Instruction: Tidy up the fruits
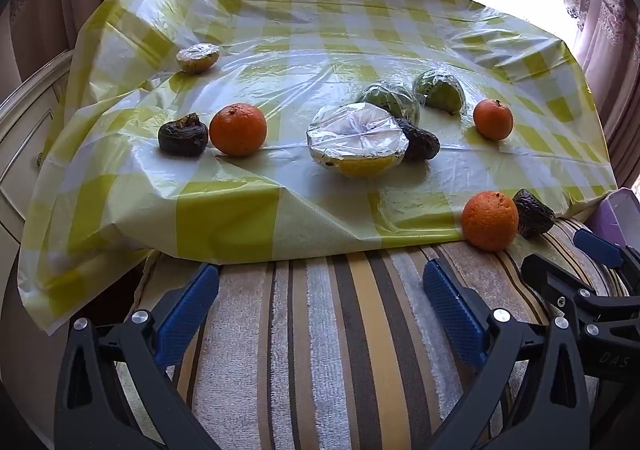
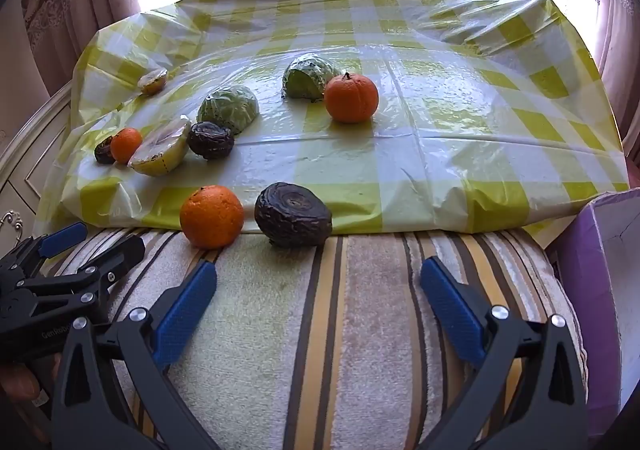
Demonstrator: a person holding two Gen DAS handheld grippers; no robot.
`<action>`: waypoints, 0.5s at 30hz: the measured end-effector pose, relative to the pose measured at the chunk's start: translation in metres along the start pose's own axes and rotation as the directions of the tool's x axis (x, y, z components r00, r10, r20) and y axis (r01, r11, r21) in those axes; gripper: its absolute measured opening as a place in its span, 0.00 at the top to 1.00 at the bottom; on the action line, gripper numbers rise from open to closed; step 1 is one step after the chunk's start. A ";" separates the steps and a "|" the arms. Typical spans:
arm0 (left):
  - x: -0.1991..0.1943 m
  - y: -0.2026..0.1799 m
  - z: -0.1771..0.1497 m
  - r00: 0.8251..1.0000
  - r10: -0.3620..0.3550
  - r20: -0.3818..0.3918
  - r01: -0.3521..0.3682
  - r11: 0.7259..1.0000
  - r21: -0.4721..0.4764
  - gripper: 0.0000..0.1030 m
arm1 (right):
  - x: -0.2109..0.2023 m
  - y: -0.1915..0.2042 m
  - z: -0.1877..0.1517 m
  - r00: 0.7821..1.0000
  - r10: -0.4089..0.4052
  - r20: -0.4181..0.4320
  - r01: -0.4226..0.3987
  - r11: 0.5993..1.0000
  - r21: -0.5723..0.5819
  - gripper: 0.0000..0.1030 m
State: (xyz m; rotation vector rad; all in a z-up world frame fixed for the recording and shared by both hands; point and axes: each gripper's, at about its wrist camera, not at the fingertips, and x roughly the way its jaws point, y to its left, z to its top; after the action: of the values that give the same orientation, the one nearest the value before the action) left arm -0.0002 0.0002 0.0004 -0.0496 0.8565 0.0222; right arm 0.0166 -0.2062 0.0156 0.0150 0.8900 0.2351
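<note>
Fruits lie scattered on a yellow checked plastic sheet (image 1: 224,218). In the left wrist view there are three oranges: left (image 1: 238,129), far right (image 1: 493,119) and near right (image 1: 489,220). Dark wrinkled fruits sit beside them, one at the left (image 1: 183,134), one in the middle (image 1: 420,140) and one at the near right (image 1: 533,212). A wrapped yellow half fruit (image 1: 357,140), two wrapped green halves (image 1: 390,98) (image 1: 439,91) and a small wrapped half (image 1: 198,57) lie further back. My left gripper (image 1: 320,298) is open and empty over the striped towel. My right gripper (image 2: 318,296) is open and empty, just short of the near orange (image 2: 211,216) and the dark fruit (image 2: 293,215).
A striped towel (image 2: 360,330) covers the near surface. A purple box (image 2: 596,270) stands at the right edge. A white cabinet (image 1: 24,130) is at the left. Curtains and a bright window lie behind the table.
</note>
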 end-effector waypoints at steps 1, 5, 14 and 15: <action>0.000 0.000 0.000 1.000 0.000 -0.001 0.000 1.000 -0.001 0.04 | 0.000 0.000 0.000 1.000 0.000 0.000 0.000 1.000 0.000 0.01; -0.001 -0.001 -0.001 1.000 0.001 0.000 -0.001 1.000 0.000 0.04 | 0.000 0.000 0.000 1.000 0.000 0.000 0.000 1.000 0.000 0.01; -0.002 -0.001 -0.003 1.000 0.002 0.002 -0.002 1.000 0.001 0.04 | 0.000 0.000 0.000 1.000 0.000 0.001 0.000 1.000 0.000 0.01; 0.000 -0.001 0.000 1.000 0.002 0.000 -0.002 1.000 0.000 0.04 | 0.000 0.000 0.000 1.000 0.000 0.001 0.000 1.000 0.000 0.01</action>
State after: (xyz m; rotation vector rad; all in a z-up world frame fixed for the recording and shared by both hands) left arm -0.0002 -0.0005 0.0004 -0.0489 0.8563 0.0243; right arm 0.0165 -0.2063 0.0156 0.0150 0.8894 0.2354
